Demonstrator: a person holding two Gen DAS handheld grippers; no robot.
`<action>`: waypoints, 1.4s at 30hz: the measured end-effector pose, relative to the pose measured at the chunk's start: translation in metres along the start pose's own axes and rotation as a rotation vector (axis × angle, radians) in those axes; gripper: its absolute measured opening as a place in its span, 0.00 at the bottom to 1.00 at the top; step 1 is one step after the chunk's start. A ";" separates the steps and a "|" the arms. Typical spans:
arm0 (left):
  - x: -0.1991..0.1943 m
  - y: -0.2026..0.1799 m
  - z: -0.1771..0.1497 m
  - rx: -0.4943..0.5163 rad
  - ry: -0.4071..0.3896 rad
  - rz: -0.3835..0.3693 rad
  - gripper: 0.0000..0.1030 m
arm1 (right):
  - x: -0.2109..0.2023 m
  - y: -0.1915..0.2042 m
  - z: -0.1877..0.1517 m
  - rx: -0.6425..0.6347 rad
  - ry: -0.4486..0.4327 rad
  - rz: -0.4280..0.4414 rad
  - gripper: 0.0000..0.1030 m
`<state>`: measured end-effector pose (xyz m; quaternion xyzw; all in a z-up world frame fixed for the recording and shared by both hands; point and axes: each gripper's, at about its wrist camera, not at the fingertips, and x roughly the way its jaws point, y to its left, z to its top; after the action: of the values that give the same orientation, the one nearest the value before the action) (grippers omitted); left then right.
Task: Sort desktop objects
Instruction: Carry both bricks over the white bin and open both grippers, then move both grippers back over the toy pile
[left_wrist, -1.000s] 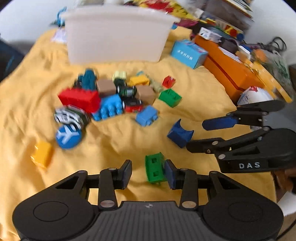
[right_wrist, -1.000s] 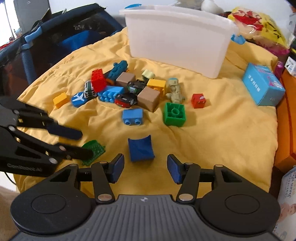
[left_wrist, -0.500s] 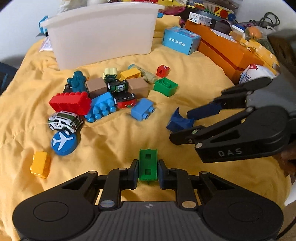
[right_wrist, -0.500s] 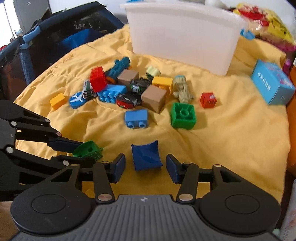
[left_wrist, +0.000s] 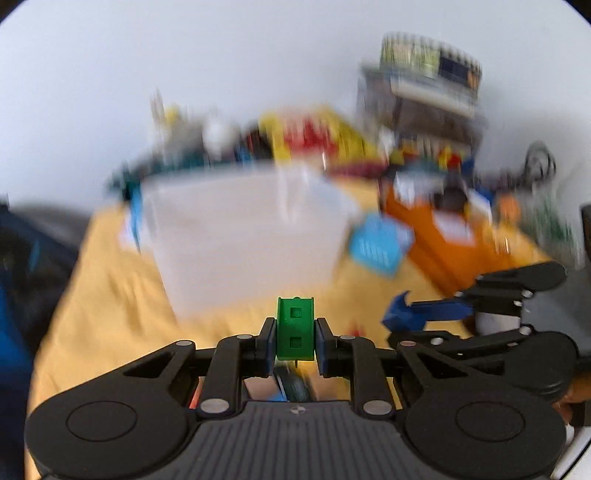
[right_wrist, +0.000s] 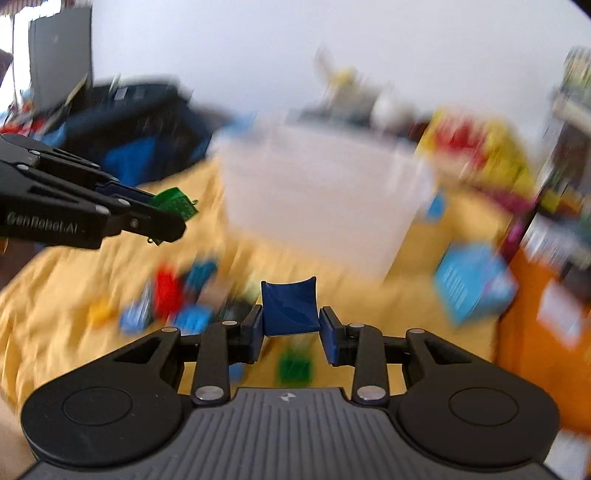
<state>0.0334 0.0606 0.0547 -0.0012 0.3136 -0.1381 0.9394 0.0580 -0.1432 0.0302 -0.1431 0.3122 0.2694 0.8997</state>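
Observation:
My left gripper (left_wrist: 295, 341) is shut on a green block (left_wrist: 295, 328) and holds it in the air in front of the white bin (left_wrist: 243, 240). My right gripper (right_wrist: 290, 325) is shut on a dark blue curved block (right_wrist: 289, 308), also lifted. In the right wrist view the left gripper (right_wrist: 162, 218) shows at left with the green block (right_wrist: 173, 203). In the left wrist view the right gripper (left_wrist: 413, 325) shows at right with the blue block (left_wrist: 400, 314). The white bin (right_wrist: 317, 199) stands ahead on the yellow cloth (right_wrist: 66, 280).
Blurred loose toy blocks (right_wrist: 173, 302) lie on the cloth below the grippers. A light blue box (right_wrist: 469, 280) lies right of the bin beside an orange box (left_wrist: 447, 251). Cluttered packages (left_wrist: 321, 140) stand behind the bin. A dark blue chair (right_wrist: 136, 125) is at left.
Both grippers have lifted off the cloth and moved toward the white bin. The right gripper has shut on the dark blue block. The left still holds the green block.

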 end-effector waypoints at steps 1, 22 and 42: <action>-0.002 0.005 0.016 0.009 -0.033 0.004 0.23 | -0.003 -0.006 0.013 0.001 -0.040 -0.020 0.34; 0.150 0.061 0.115 0.083 0.033 0.220 0.23 | 0.124 -0.048 0.125 0.173 0.007 -0.127 0.36; 0.026 0.007 0.070 0.138 -0.128 0.158 0.57 | 0.025 -0.019 0.093 0.082 -0.159 -0.062 0.46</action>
<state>0.0966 0.0547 0.0950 0.0795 0.2421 -0.0847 0.9633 0.1307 -0.1092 0.0873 -0.0938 0.2460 0.2388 0.9347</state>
